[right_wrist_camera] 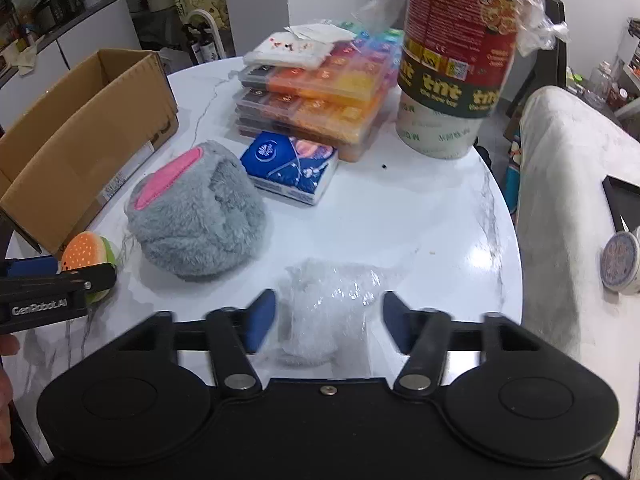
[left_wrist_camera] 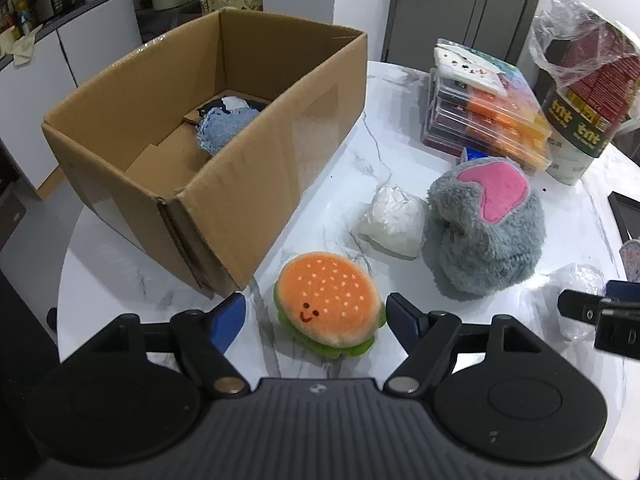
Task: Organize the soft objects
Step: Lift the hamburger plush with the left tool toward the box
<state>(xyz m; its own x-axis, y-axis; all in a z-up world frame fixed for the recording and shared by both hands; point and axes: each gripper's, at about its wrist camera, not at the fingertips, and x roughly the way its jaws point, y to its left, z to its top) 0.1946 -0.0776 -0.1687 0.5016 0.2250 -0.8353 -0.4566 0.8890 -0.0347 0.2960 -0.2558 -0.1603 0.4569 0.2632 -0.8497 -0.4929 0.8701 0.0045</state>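
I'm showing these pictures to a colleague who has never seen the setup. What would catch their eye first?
Probably the smiling burger plush, lying on the white table between the open fingers of the left hand-held gripper, beside the cardboard box. Next, the fluffy grey toy with a pink patch to its right. In the right wrist view, a crinkled clear bag sits between the open fingers of the right hand-held gripper.

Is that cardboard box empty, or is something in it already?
Not empty. The box stands open-topped, and a blue cloth lies on its floor with something dark and white behind it.
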